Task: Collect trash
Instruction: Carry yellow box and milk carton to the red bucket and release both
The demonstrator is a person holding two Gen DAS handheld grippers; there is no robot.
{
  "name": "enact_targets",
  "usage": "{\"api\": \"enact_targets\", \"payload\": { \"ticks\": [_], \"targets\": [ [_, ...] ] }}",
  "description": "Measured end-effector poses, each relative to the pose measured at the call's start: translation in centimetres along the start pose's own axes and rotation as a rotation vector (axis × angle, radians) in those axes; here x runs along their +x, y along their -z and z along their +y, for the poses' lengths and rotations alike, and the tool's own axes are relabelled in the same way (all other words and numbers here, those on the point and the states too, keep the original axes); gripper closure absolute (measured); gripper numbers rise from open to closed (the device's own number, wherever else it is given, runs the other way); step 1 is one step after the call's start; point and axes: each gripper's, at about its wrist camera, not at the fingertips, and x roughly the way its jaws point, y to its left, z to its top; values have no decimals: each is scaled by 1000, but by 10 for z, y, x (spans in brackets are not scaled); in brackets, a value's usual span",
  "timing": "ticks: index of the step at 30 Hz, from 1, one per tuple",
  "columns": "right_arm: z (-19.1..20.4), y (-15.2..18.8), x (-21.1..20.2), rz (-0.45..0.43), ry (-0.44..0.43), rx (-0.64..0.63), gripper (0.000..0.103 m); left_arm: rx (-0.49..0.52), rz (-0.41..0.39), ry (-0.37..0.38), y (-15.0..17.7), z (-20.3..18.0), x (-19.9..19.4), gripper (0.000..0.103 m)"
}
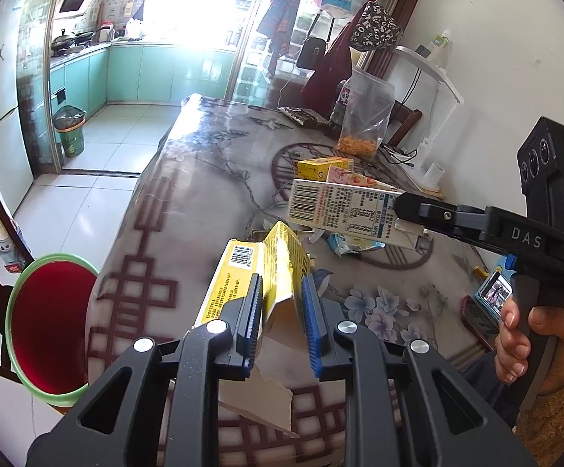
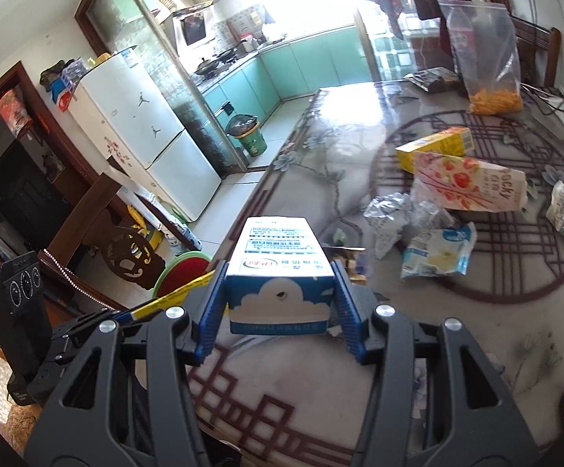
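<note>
Nearest, the left tool (image 1: 281, 323) pinches a torn yellow carton (image 1: 258, 268) between narrow jaws, while at two o'clock the right tool (image 2: 280, 311) clamps a blue-and-white milk box (image 2: 280, 268), both lifted clear of the surface (image 2: 340, 148). Carrying looks to be the step in hand; next I'd say both loads need swinging to the red basin (image 1: 48, 327) at eight o'clock, with wrappers (image 2: 437, 251) and a strawberry box (image 2: 469, 186) left behind

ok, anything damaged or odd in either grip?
Yes. The yellow box in the left gripper is torn open and crushed flat, cardboard flap hanging below. The milk carton in the right gripper looks intact.
</note>
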Motion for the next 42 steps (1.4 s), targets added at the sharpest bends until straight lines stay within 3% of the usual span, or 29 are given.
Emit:
{"api": "enact_targets", "payload": {
  "ticks": [21,33,42],
  "targets": [
    [87,-5,62,116,-97,-140,53,-163,-44,-109,3,90,-20,85],
    [152,-11,115,210,-169,-268,53,-262,-94,-276,2,153,-48,85],
    [186,2,157,302,-191,-322,53,-352,-70,-368,17,192,-51,85]
  ]
}}
